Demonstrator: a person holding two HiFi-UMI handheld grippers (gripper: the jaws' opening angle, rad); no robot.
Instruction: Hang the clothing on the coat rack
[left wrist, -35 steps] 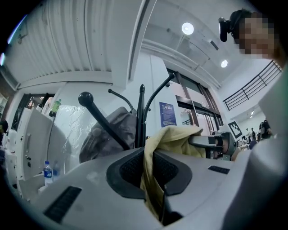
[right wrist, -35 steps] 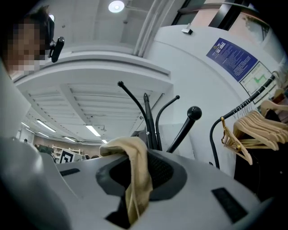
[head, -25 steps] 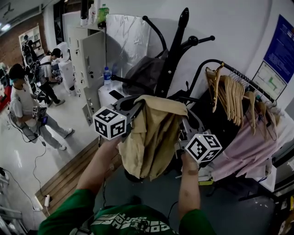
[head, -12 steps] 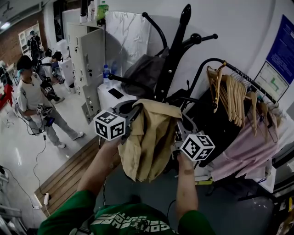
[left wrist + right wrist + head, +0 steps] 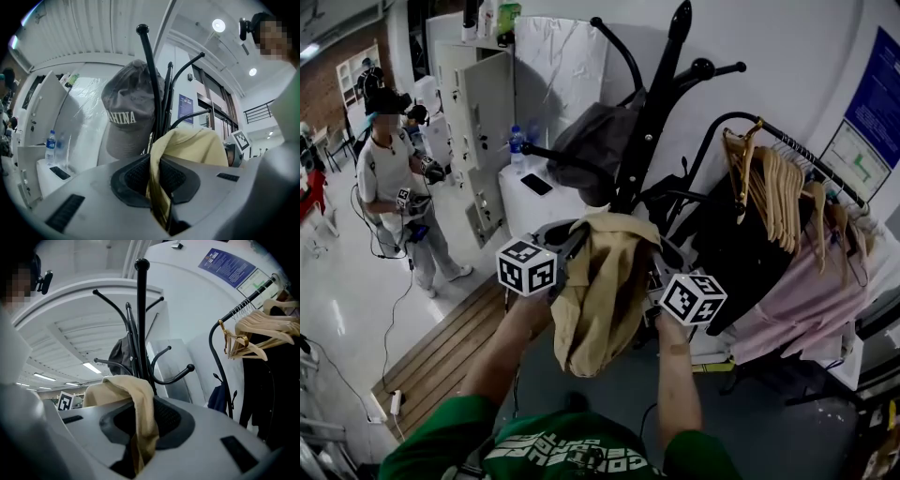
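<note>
A tan garment hangs between my two grippers, held up close in front of the black coat rack. My left gripper is shut on its left edge, the cloth pinched between the jaws. My right gripper is shut on its right edge, with a fold of the cloth between the jaws. The rack's pole stands just beyond the garment, and a grey cap hangs on one of its hooks. An empty curved hook juts out just past the garment in the right gripper view.
A clothes rail with wooden hangers and hung garments stands at the right. A white cabinet with a bottle and phone sits behind the rack, by a locker. A person stands at the left.
Both grippers have moved down and a little closer together with the garment. The person at the left has walked nearer to the locker.
</note>
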